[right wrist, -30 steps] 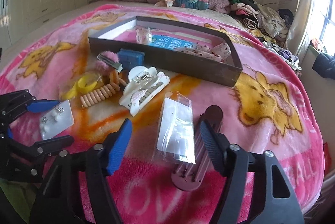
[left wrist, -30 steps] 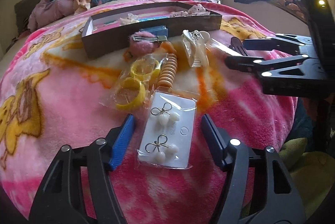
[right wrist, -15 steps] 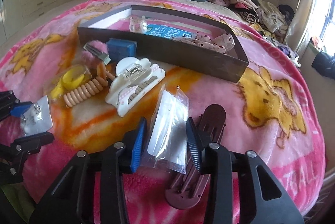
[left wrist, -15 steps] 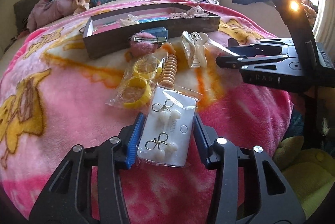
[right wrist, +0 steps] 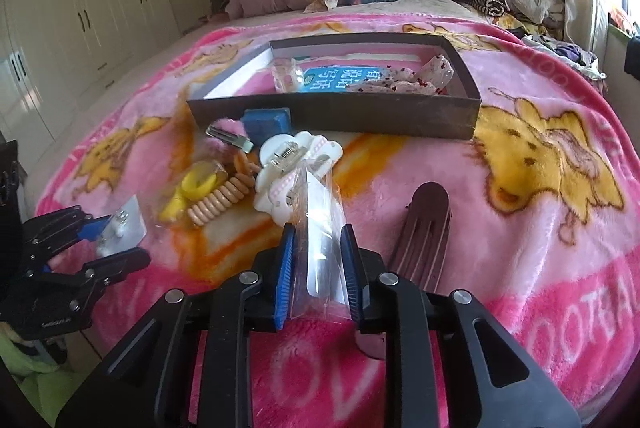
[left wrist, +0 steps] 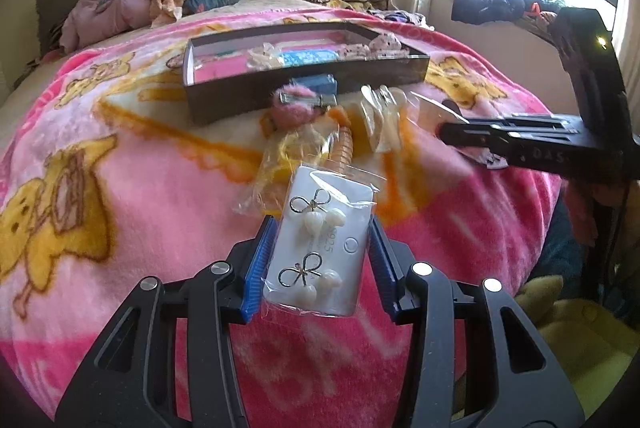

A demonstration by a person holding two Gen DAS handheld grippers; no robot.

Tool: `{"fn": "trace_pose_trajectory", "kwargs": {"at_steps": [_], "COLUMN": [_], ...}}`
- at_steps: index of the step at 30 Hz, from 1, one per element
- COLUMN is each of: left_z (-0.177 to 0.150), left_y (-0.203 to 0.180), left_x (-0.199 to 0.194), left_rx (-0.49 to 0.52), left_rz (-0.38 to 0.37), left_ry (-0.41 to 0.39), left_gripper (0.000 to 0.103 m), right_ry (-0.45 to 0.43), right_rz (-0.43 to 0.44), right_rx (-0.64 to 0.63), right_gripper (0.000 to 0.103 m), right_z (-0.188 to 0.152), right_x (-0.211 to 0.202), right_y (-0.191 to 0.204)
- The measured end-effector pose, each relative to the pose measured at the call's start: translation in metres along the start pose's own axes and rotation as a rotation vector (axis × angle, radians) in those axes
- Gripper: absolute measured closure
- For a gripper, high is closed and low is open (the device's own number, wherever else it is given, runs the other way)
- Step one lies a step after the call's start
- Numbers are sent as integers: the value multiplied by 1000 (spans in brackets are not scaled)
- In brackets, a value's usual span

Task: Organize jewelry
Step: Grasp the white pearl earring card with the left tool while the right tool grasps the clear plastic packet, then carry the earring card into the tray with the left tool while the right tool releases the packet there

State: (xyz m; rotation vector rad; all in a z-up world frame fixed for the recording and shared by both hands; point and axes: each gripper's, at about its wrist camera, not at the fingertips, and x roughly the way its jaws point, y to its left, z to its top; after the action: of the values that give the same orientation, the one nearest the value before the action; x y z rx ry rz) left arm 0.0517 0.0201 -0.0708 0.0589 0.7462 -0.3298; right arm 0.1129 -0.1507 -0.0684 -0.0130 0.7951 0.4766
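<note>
Left gripper (left wrist: 320, 264) clamped on the bagged earring card (left wrist: 320, 248), with the yellow bangles (right wrist: 196, 185) and spiral hair tie (right wrist: 220, 201) just ahead of it, and, rightward, the right gripper (right wrist: 318, 274) pinched shut on a clear packet (right wrist: 320, 244), the maroon comb (right wrist: 420, 228) beside its right finger, the brown tray (right wrist: 332, 113) farther ahead.

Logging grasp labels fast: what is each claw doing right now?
Left claw: closed on the earring card.
Right claw: closed on the clear plastic packet.
</note>
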Motion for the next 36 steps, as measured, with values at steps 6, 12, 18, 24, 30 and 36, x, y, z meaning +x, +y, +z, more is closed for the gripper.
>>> {"fn": "trace_pose_trajectory", "kwargs": {"at_steps": [6,12,18,24,30,36], "left_z": [21,42,54,70,85,100], "left_y": [2,6,13,20,24,31], "left_x": [0,7,16,22,28,33], "left_rx": [1,-8,-43,-58,-67,-83], "left_rz": [15,34,28,35,45,51], "left_ry": [-38,-61,-63,-77,-90,-102], "left_gripper": [66,66,66,66,66,66], "right_ry": [-38,-73,-92,-99,-105,-114], "right_rz": [-23,-53,-75,-84,-90,-88], "right_rx": [5,21,32,38,40,36], "right_gripper": [81,81,81,81,82,82], "right_z": [1,8,17,24,34,49], "right_x": [-17,-27,-32,-31,-30,-28], "right_y": [-3,-14,-22,-27,-31,-33]}}
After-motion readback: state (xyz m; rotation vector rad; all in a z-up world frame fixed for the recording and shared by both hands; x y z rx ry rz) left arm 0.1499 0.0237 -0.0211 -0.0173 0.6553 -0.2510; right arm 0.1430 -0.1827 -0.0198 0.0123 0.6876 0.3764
